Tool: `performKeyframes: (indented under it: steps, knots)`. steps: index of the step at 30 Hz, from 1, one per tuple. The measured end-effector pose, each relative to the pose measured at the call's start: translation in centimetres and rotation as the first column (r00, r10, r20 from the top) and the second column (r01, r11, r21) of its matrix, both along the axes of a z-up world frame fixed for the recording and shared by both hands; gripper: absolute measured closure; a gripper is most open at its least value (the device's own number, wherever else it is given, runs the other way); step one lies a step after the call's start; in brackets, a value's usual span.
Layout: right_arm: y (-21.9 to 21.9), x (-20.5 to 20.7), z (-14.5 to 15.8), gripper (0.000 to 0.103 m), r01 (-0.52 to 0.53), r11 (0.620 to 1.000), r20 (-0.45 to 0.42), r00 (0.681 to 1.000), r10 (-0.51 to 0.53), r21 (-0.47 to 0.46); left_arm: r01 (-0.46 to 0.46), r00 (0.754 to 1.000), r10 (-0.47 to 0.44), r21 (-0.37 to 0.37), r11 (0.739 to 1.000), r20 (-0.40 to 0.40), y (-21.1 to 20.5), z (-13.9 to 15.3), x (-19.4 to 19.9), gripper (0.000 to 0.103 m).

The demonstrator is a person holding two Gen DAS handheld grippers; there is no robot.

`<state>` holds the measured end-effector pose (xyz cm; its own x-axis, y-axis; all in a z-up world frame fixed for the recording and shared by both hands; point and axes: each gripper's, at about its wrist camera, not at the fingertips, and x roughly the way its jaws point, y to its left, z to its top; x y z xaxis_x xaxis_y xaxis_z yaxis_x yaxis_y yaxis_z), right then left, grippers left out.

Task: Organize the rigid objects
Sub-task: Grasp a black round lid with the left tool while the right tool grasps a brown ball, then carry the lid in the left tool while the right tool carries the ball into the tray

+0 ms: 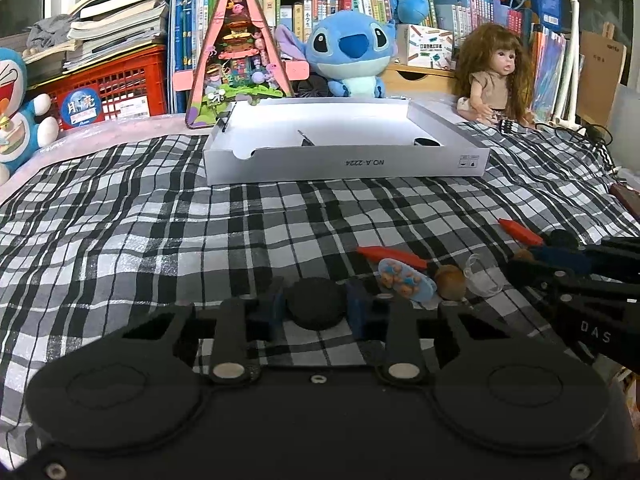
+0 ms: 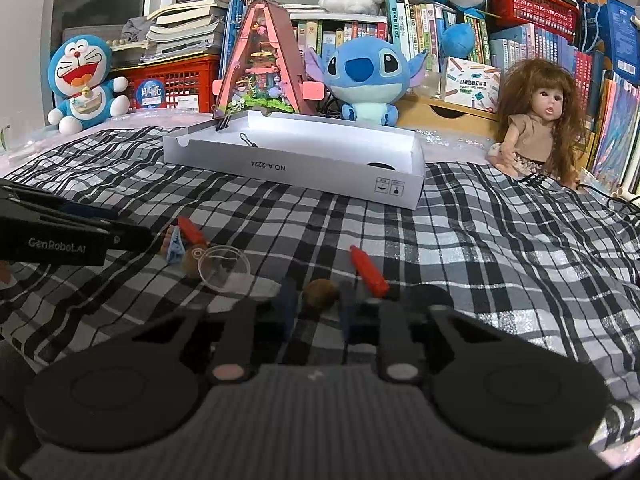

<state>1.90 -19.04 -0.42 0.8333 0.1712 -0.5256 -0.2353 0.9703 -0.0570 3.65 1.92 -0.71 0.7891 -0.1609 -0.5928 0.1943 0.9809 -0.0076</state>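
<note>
My left gripper (image 1: 316, 310) is shut on a black round disc (image 1: 315, 305) low over the checked cloth. My right gripper (image 2: 320, 300) is shut on a brown walnut (image 2: 321, 293). A white open box (image 1: 348, 160) lies ahead; it also shows in the right wrist view (image 2: 296, 166), with a binder clip (image 2: 248, 139) and a dark round object (image 2: 380, 165) inside. On the cloth lie two red pens (image 1: 394, 256) (image 1: 520, 230), a blue patterned piece (image 1: 406, 280), another walnut (image 1: 450, 282) and a clear plastic cup (image 1: 482, 276).
Plush toys, a doll (image 1: 496, 72), a triangular model house (image 1: 240, 52), red crates and bookshelves line the back. Cables (image 1: 576, 132) lie at the right. The left gripper body (image 2: 60, 236) enters the right wrist view from the left.
</note>
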Motion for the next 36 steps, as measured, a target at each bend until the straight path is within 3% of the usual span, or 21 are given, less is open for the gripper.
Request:
performKeyframes:
  steps: [20,36]
  knots:
    - [-0.6,1.7,1.2,0.080,0.042,0.997,-0.015,0.999,-0.041,0.060,-0.001,1.000,0.001,-0.024,1.000,0.018,-0.2,2.1,1.5,0.073]
    - [-1.5,6.1,3.5,0.080,0.087,0.990,-0.037,0.996,-0.083,0.115,-0.018,0.999,0.020,-0.053,0.998,0.043,0.0,5.0,5.3,0.073]
